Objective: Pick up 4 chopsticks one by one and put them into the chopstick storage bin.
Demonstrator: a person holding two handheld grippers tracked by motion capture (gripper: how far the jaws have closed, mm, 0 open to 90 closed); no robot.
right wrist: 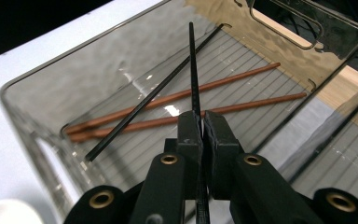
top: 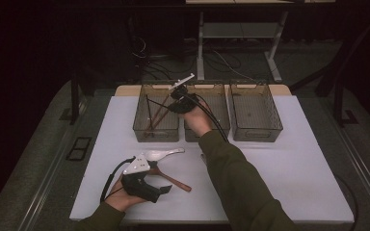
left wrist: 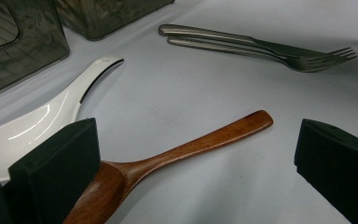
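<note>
While the right gripper (right wrist: 200,128) pinches one black chopstick (right wrist: 192,65) between pressed-together jaws above the leftmost of three smoky plastic bins (top: 156,115), that bin already holds a second black chopstick (right wrist: 154,95) and two brown chopsticks (right wrist: 186,107) lying on its ribbed floor. Near the table's front edge the left gripper (left wrist: 196,163) rests with jaws spread wide, gripping nothing, beside one white ceramic spoon (left wrist: 51,114), one wooden spoon (left wrist: 177,149) and two metal forks (left wrist: 261,46)

Dim room, dark beyond. White table (top: 294,163) on grey carpeted floor (top: 38,139). Behind, pale desk frame (top: 241,33) with 2 legs, tangled black cables (top: 173,60) beneath. Light only over tabletop.
</note>
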